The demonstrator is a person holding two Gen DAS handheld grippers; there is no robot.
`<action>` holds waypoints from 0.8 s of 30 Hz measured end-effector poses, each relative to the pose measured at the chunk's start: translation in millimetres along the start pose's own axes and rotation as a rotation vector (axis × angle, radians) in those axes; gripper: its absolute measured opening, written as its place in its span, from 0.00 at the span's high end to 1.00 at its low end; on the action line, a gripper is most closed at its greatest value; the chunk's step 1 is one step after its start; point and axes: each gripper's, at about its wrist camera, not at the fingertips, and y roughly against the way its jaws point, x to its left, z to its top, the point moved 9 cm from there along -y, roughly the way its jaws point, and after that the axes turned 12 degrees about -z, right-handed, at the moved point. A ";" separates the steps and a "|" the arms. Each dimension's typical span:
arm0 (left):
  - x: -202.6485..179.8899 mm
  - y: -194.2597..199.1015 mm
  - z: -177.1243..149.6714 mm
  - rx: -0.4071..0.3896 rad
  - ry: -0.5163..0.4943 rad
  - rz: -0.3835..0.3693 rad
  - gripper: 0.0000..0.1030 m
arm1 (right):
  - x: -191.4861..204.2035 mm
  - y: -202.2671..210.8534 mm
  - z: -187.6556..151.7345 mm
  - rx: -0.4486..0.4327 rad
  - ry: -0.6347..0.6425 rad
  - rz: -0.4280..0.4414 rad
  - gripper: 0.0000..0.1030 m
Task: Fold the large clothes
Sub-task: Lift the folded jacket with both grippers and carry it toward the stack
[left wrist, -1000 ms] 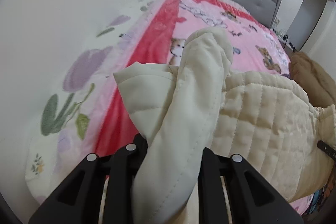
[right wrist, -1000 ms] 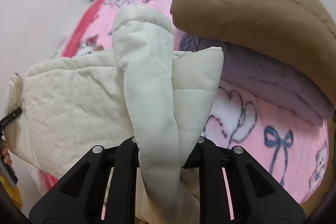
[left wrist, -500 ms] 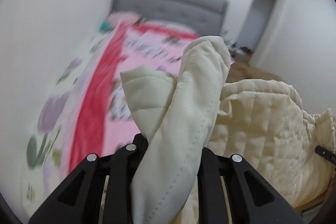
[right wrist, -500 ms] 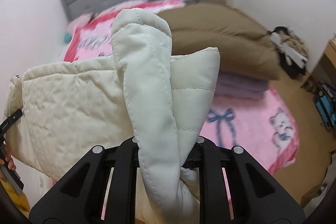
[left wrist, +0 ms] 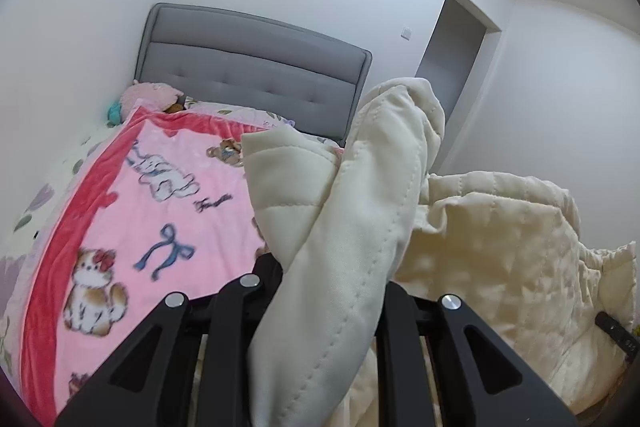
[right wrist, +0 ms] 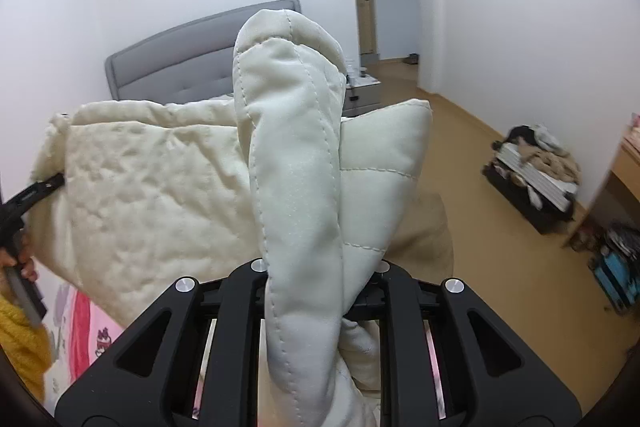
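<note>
A large cream quilted garment (left wrist: 500, 247) hangs stretched in the air between both grippers, above the bed. In the left wrist view, my left gripper (left wrist: 332, 267) is shut on a bunched fold of the garment, which stands up between its fingers. In the right wrist view, my right gripper (right wrist: 320, 267) is shut on another thick fold of the garment (right wrist: 296, 155). The left gripper (right wrist: 36, 193) shows there at the far left edge of the cloth, above a hand (right wrist: 24, 259) and a yellow sleeve (right wrist: 20, 339). The fingertips of both grippers are hidden by cloth.
A pink cartoon-print blanket (left wrist: 160, 227) covers the bed below, with a grey padded headboard (left wrist: 248, 79) against the wall. Brown bedding (right wrist: 432, 227) lies behind the garment. A doorway (left wrist: 456, 39), a bedside table (right wrist: 362, 93) and a pile of clothes on a dark case (right wrist: 532, 179) stand on the wooden floor.
Both grippers have risen with the garment still held, lifting it off the bed. The views have tilted up from the blanket to the headboard, walls and doorway.
</note>
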 end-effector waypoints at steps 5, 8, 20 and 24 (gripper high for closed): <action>-37.3 -75.9 24.6 0.041 -0.072 0.032 0.83 | -35.5 -67.0 32.8 0.067 -0.084 0.032 0.85; -43.2 -125.7 25.0 0.108 -0.078 0.040 0.83 | -52.4 -112.3 24.3 0.158 -0.162 0.065 0.84; 11.0 -251.4 -48.9 0.341 -0.117 0.174 0.63 | -74.6 -253.9 -38.5 0.409 -0.288 0.045 0.54; 20.8 -259.5 -43.8 0.362 -0.181 0.146 0.48 | -74.3 -256.3 -31.1 0.431 -0.323 0.039 0.37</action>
